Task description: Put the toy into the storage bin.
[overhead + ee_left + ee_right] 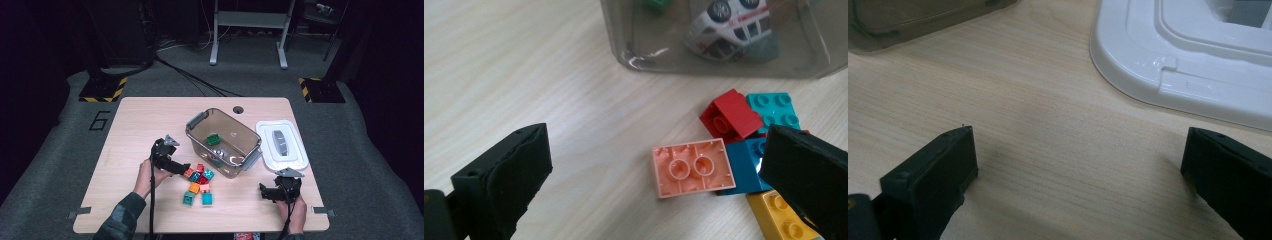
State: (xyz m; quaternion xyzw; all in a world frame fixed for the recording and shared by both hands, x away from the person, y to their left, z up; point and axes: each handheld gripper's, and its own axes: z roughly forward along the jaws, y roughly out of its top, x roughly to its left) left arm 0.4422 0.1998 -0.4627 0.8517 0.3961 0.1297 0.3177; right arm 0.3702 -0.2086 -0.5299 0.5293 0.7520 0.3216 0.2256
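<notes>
Left gripper low over the counter, at the left edge of the brick cluster; jaws spread wide, released, grasping nothing. Between them in the left gripper view, lying on the wood: pink brick, upside down, hollow underside up, nearer the right jaw than the left, clear of both. Just beside it a blue brick, touching its right edge; behind, a red brick and a teal brick; below, a yellow brick partly behind the right jaw. Beyond the cluster, close by, the tinted bin, open, holding a green brick and a toy car tipped wheels-up against the near wall.

Right gripper at the counter's near right corner, well apart from the bricks; jaws spread wide, released, bare wood between them. White lid flat on the counter just right of the bin, ahead of the right gripper.
</notes>
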